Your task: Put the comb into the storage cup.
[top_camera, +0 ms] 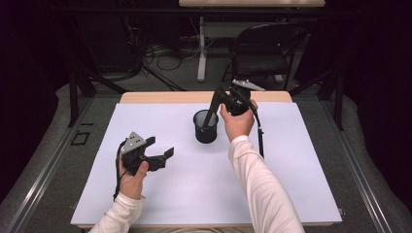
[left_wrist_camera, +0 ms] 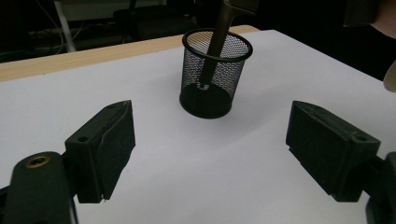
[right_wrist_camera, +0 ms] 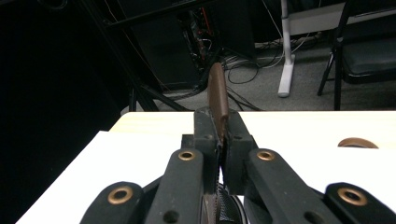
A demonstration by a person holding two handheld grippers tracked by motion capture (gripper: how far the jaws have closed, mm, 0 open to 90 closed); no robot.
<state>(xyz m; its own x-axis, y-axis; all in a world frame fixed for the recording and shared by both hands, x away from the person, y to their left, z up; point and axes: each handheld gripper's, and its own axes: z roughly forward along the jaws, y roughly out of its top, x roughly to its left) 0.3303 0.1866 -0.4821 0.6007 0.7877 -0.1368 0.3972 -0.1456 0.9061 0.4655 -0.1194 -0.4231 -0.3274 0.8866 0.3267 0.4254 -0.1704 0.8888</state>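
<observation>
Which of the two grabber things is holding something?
The right gripper, over the mesh cup, is shut on a brown stick. The left gripper is open and holds nothing.

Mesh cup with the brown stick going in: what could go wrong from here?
1. The stick enters the mesh cup at a slant and leans on its rim; pushing on could tip the cup.
2. The left hand-held gripper is open and apart from the cup, so nothing steadies it.
3. The right hand-held gripper pinches the stick near one end, so it may swing on release.
</observation>
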